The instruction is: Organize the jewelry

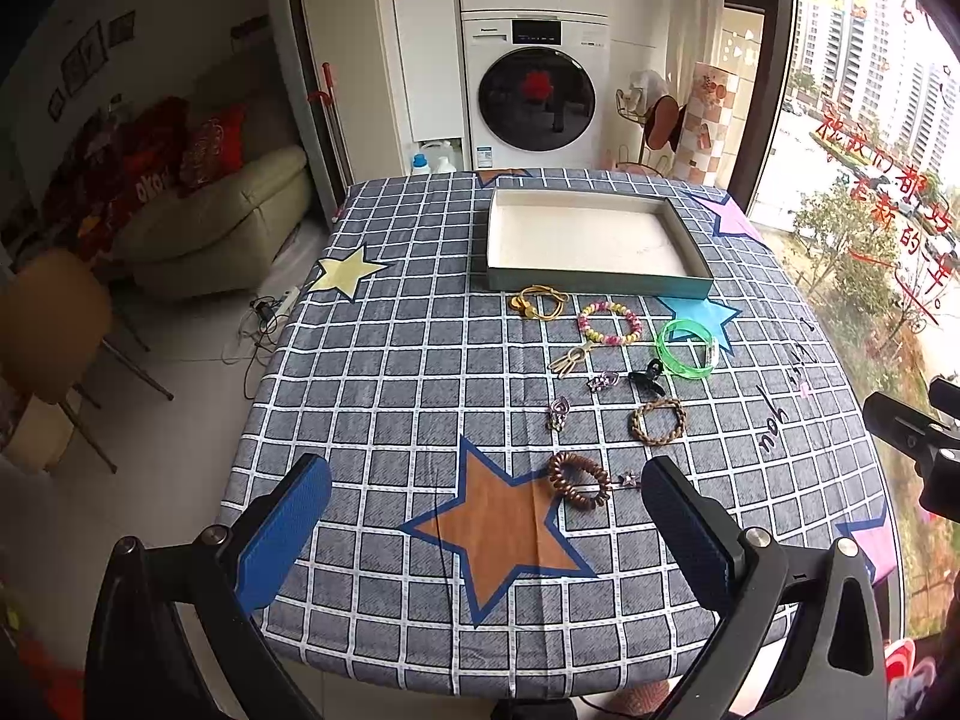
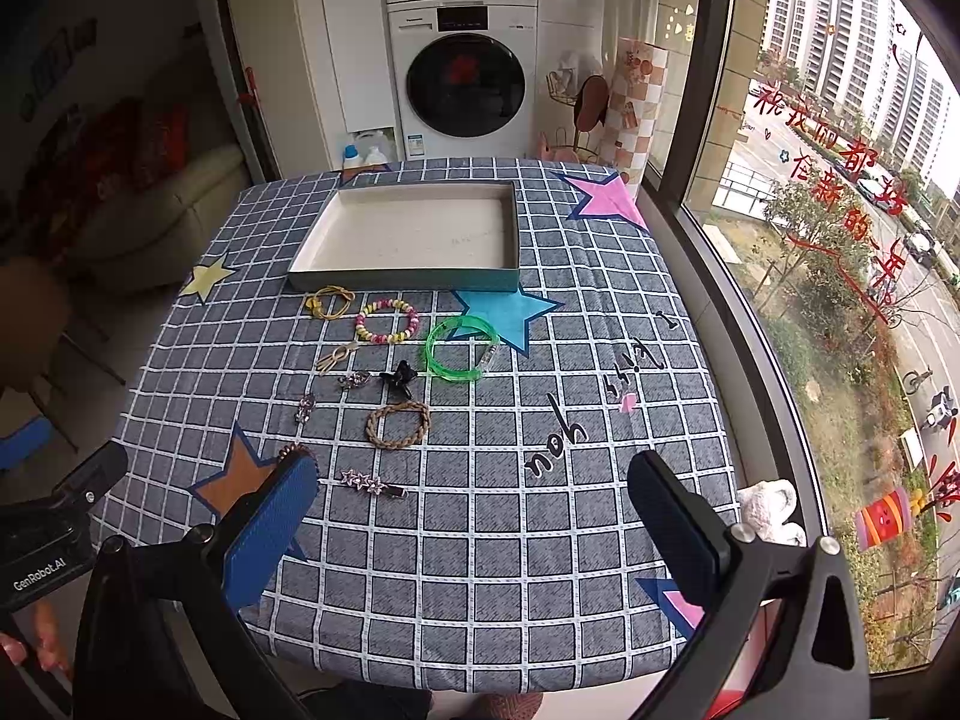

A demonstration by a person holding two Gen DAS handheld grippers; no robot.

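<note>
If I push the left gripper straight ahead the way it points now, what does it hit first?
Probably the brown spiral hair tie: it lies just ahead of the open left gripper, toward its right finger. Nearer than that there is only the tablecloth. Height above the table is unclear, so it might pass over.

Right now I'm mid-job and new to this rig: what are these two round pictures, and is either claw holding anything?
There is no robot arm: a person holds a two-finger claw in each hand, with a fisheye camera on each looking forward along its fingers. One picture is from the left claw, the other from the right claw. Both are open and hold nothing.

On the checked tablecloth sits an empty shallow box. In front of it lie a yellow hair tie, a pastel bead bracelet, a green bangle, a black hair claw clip, a braided bracelet, a brown spiral hair tie, a star hair clip and a few small trinkets. Nothing is in the box yet.
</note>
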